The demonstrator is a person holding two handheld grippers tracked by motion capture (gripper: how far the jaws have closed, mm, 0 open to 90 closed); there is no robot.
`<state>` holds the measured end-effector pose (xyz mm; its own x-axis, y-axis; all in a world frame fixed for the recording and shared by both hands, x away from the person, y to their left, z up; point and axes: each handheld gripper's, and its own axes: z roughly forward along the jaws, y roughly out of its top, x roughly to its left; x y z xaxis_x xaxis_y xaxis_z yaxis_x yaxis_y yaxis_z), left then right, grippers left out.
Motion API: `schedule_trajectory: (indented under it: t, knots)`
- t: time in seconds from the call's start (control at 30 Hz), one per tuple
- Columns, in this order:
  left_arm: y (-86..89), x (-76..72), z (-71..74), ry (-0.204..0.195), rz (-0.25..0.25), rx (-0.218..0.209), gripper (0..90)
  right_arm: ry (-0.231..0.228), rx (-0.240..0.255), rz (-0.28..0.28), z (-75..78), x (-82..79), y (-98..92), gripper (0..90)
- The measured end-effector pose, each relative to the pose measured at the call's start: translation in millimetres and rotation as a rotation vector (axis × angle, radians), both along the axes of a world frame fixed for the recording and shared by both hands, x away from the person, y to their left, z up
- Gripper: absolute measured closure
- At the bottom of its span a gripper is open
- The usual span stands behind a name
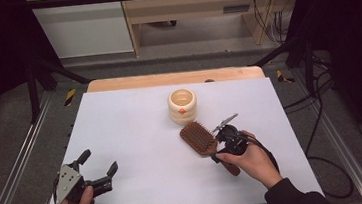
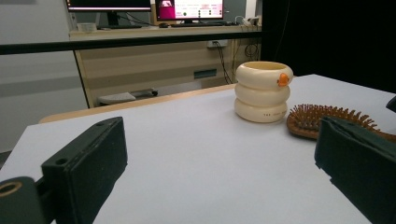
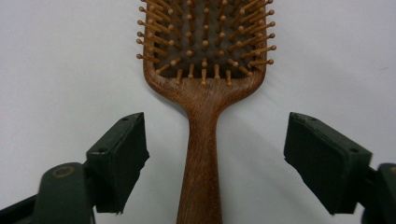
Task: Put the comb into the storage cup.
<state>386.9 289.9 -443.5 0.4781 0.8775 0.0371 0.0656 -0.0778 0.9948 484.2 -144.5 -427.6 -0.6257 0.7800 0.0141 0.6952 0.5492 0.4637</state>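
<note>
- The right gripper (image 3: 212, 163) is straddling the handle of the 1 hairbrush (image 3: 203, 93): its fingers (image 3: 116, 158) are standing wide, touching nothing, with the handle's long axis running straight between them.
- The hairbrush is lying bristles-up on the worktop (image 1: 136, 131), just beside the 1 cream cup (image 1: 182, 106).
- The left gripper (image 1: 100, 167), fingers wide and empty, is sitting well apart from the hairbrush.

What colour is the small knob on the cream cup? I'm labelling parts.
Orange. The knob sits near the rim of the cup, clearest in the left gripper view.
</note>
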Motion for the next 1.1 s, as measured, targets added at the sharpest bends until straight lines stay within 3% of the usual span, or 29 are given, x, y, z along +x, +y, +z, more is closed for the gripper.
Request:
schedule_trajectory:
  t: [0.3, 0.5, 0.7, 1.1]
  knots:
    - [-2.3, 0.1, 1.7, -0.005, -0.004, 0.004, 2.7, 0.035, -0.001, -0.007, -9.8, 4.0, -0.8, 41.3]
    - [-6.5, -1.4, 1.2, -0.008, -0.009, 0.034, 2.7, 0.041, -0.006, 0.014, -13.1, 1.9, 1.1, 48.9]
    - [-7.0, -0.6, 0.5, -0.004, -0.012, 0.035, 2.7, 0.052, -0.013, 0.020, -15.4, 3.1, 4.7, 55.1]
    - [-7.6, -0.6, 0.7, 0.000, -0.012, 0.033, 2.7, 0.057, -0.075, 0.041, -25.0, 4.4, 12.6, 59.0]
